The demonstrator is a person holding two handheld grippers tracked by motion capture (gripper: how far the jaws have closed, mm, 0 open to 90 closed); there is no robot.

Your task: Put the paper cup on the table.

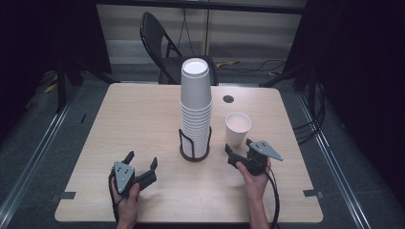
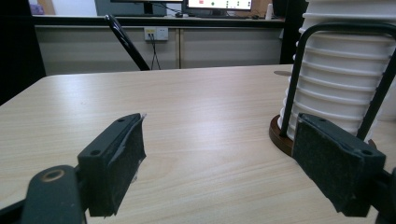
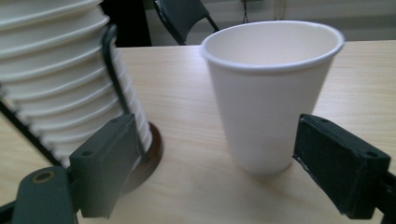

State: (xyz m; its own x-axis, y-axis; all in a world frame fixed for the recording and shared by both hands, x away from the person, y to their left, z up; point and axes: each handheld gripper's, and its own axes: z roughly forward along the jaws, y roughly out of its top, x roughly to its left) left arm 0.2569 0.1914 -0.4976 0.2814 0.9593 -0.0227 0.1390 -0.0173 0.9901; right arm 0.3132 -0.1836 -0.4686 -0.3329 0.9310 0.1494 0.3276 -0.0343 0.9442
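Note:
A tall stack of white paper cups (image 1: 195, 107) stands in a black wire holder with a round dark base (image 1: 194, 153) at the table's middle. One single white cup (image 1: 238, 128) stands upright just right of it. My right gripper (image 1: 238, 148) is open, low on the table, right in front of that cup; in the right gripper view the cup (image 3: 271, 93) stands just beyond the jaws. My left gripper (image 1: 141, 161) is open near the front left, empty, with the stack (image 2: 343, 79) ahead at its right.
The light wooden table (image 1: 138, 114) has a round cable hole (image 1: 228, 98) at the back. A black folding chair (image 1: 165, 47) stands behind the far edge. Cables trail from both grippers toward the front edge.

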